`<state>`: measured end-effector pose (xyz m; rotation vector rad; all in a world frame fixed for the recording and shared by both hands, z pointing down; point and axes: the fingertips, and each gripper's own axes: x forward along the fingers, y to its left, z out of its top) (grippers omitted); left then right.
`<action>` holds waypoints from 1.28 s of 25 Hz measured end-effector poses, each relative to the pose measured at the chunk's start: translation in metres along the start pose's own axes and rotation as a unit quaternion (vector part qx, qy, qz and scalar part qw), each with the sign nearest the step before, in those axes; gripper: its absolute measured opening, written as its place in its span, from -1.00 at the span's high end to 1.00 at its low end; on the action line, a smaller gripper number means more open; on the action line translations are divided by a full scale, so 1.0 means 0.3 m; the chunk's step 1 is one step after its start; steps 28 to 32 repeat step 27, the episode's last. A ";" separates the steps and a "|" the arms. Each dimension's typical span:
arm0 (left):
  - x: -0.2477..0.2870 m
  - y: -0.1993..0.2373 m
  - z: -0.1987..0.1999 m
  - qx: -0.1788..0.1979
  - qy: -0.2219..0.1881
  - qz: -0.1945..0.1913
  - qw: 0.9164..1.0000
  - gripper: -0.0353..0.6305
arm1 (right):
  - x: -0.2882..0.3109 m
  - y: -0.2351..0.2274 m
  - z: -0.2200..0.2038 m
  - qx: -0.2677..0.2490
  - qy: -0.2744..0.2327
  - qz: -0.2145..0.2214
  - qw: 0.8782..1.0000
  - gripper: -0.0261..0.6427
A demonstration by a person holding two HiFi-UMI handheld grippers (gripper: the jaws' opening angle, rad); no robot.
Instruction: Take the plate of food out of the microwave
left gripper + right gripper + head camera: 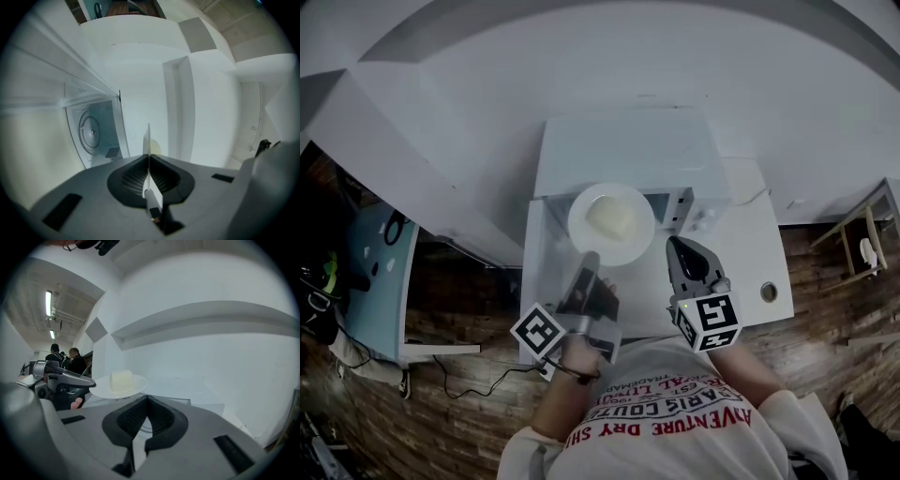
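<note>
A white plate carrying a pale block of food hangs in front of the open white microwave. My left gripper is shut on the plate's near rim. In the left gripper view the plate shows edge-on between the closed jaws of the left gripper, and the microwave's turntable sits to the left. My right gripper is to the right of the plate, shut and holding nothing. From the right gripper view, the plate and food float ahead and to the left of the right gripper.
The microwave door stands swung out to the left, beside my left gripper. The white counter has a round cable hole at the right. A wooden chair is at the far right. People stand far off.
</note>
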<state>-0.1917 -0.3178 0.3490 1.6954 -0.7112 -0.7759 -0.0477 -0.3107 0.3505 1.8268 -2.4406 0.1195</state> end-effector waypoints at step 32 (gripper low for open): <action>0.037 0.017 0.028 -0.021 0.006 -0.012 1.000 0.85 | 0.032 0.001 -0.010 -0.022 0.006 -0.007 1.000 0.91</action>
